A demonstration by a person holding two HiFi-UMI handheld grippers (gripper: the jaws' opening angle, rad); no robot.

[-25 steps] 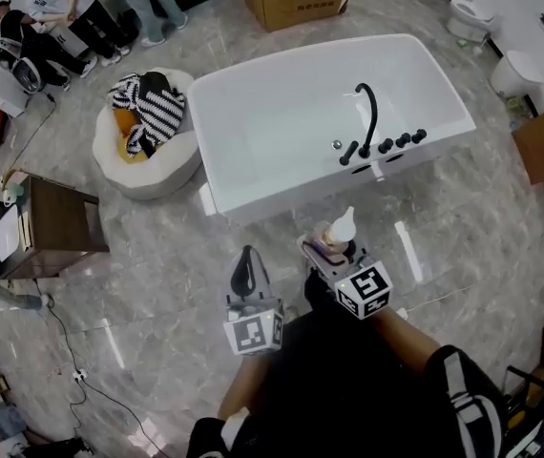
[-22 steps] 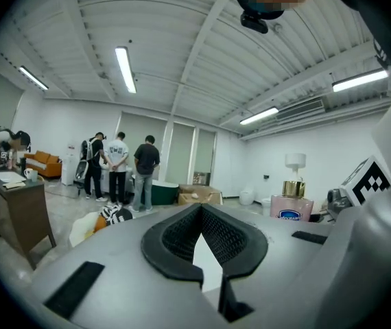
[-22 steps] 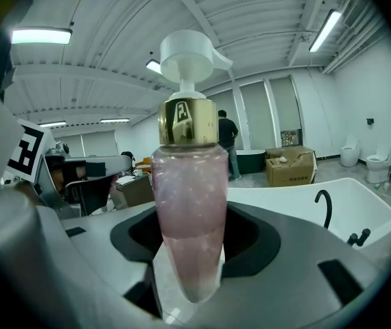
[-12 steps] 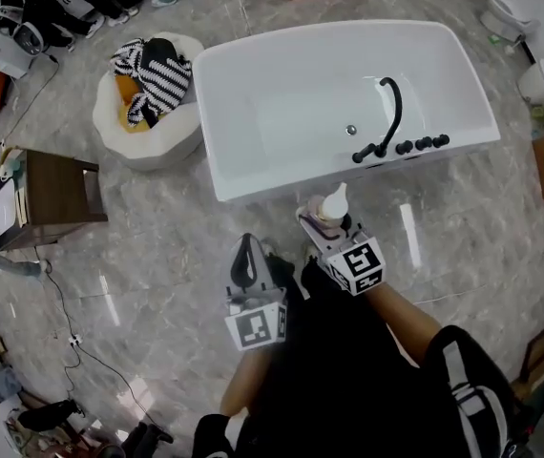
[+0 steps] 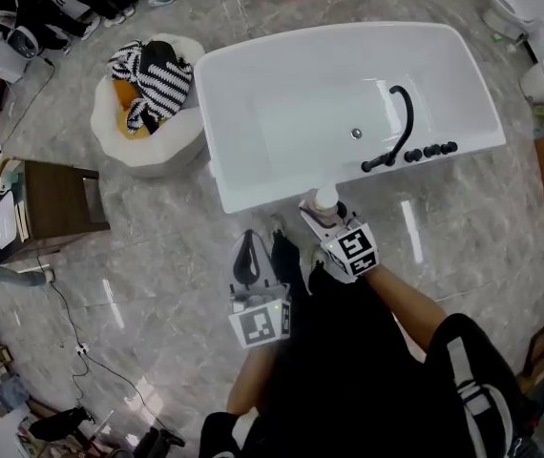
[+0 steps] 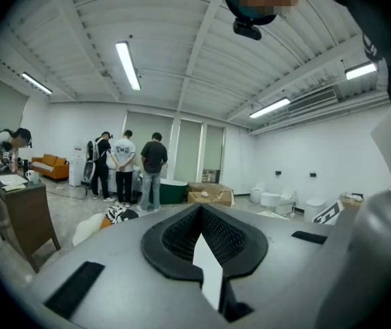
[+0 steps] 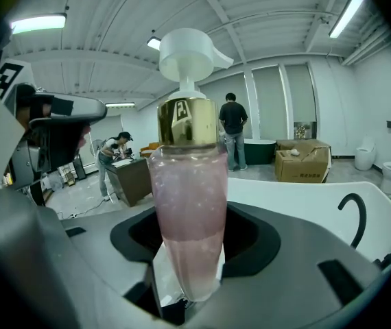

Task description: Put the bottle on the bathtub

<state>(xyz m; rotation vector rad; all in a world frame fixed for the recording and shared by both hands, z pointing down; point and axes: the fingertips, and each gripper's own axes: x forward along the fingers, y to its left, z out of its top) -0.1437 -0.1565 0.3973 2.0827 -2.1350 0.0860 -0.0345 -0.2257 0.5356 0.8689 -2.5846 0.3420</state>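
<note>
Bottle: upright, clamped in right gripper, centre frame, likely ready to stand on bathtub rim.
Left gripper: closed, empty, idle.

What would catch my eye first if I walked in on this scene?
The big white bathtub dominates the floor, with a curved black faucet on its rim. Next comes the clear pump bottle of pink liquid with a gold collar, held upright in the right gripper close to the tub's near side. Left of the tub, a round white basket holds striped black-and-white cloth.
</note>
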